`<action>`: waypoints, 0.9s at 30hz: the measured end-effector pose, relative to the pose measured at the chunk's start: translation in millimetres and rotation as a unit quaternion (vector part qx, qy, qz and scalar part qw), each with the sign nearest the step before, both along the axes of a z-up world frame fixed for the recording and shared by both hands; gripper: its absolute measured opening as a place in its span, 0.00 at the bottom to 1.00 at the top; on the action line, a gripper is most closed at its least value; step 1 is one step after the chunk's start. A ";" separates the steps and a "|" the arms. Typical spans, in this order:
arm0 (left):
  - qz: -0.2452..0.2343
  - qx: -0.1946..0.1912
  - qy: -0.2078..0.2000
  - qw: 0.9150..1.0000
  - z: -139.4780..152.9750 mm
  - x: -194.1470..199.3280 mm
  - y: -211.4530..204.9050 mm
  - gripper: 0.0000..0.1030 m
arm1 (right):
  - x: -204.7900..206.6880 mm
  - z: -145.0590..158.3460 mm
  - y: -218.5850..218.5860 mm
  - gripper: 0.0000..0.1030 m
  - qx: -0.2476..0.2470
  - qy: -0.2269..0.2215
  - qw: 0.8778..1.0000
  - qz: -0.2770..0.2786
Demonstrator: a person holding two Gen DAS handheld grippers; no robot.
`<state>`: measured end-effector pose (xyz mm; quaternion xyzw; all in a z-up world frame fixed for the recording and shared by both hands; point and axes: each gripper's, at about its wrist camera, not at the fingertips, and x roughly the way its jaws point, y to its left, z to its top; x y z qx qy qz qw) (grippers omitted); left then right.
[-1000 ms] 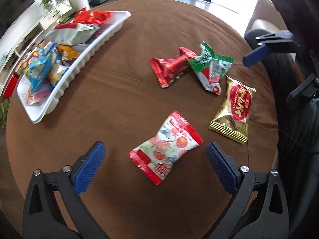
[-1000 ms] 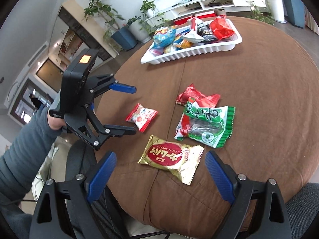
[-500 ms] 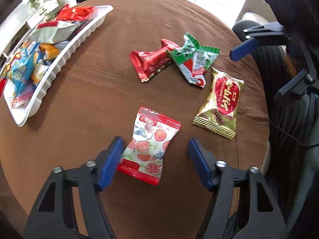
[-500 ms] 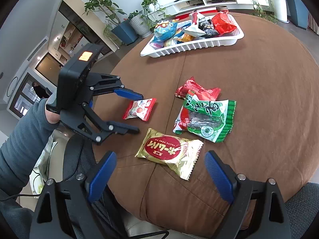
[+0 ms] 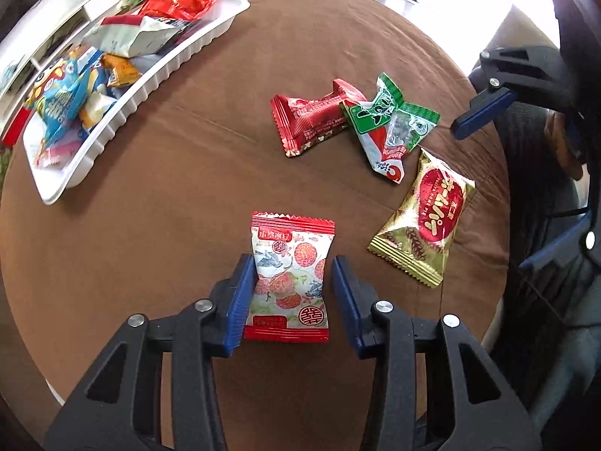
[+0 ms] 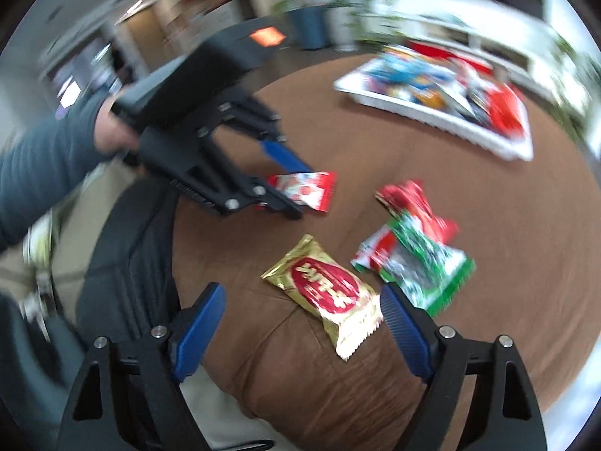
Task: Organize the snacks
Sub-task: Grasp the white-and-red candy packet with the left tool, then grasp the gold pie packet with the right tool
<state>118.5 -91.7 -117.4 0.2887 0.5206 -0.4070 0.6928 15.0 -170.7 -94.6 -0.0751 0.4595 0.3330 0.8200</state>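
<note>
Round brown desk (image 5: 180,203); white ribbed tray (image 5: 157,86) of snacks at its far left edge; gold packet (image 5: 424,221), green packet (image 5: 394,127) overlapping red wrapper (image 5: 308,120), all loose mid-desk. Lychee-print packet (image 5: 289,274) flat between pads of left claw (image 5: 289,293), closing narrow, left pad touching. Right claw (image 6: 300,323) wide, closing slightly, above gold packet's corner.

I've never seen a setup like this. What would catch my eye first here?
Probably the left gripper, its blue-padded jaws closing around a white snack packet with red fruit print near the front of the round brown table. Beyond it lie three loose packets: red, green and gold. A white tray heaped with snacks sits at the far left.
</note>
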 end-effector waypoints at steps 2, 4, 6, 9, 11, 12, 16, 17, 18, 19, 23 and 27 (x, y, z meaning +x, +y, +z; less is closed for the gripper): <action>0.019 0.003 -0.003 1.000 0.0 -5.1 -2.3 0.39 | 7.2 -5.6 6.4 0.80 -0.024 0.006 0.999 0.032; 0.036 -0.003 -0.004 0.999 0.4 -9.7 -2.0 0.37 | 16.4 -11.8 10.8 0.75 -0.044 0.014 0.998 0.051; 0.056 -0.011 -0.003 0.998 0.2 -12.2 0.3 0.33 | 24.8 -17.6 13.3 0.73 -0.058 0.020 0.996 0.063; 0.082 -0.025 0.001 0.996 1.8 -14.0 9.7 0.33 | 33.8 -21.9 16.9 0.72 -0.072 0.026 0.994 0.077; 0.094 -0.032 0.002 0.995 1.2 -16.9 16.5 0.33 | 35.5 -23.4 20.1 0.72 -0.076 0.027 0.993 0.089; 0.098 -0.034 0.002 0.995 1.7 -17.2 16.6 0.32 | 37.0 -24.9 22.1 0.72 -0.080 0.029 0.992 0.097; 0.103 -0.035 0.002 0.994 1.8 -17.8 22.5 0.32 | 41.9 -36.0 31.0 0.69 -0.112 0.038 0.986 0.116; 0.102 -0.034 0.002 0.994 2.2 -18.5 23.7 0.32 | 43.1 -35.7 33.1 0.69 -0.112 0.037 0.986 0.122; 0.101 -0.034 0.003 0.994 2.2 -19.1 23.6 0.32 | 45.2 -35.8 34.7 0.69 -0.114 0.041 0.985 0.124; 0.101 -0.034 0.003 0.994 2.3 -19.1 23.5 0.32 | 47.9 -35.9 36.3 0.69 -0.118 0.044 0.984 0.126; 0.106 -0.035 0.003 0.994 4.6 -21.1 25.0 0.32 | 48.3 -37.1 45.6 0.67 -0.146 0.038 0.978 0.141; 0.110 -0.033 0.002 0.993 1.8 -18.5 20.6 0.32 | 47.5 -37.9 51.5 0.62 -0.165 0.038 0.974 0.149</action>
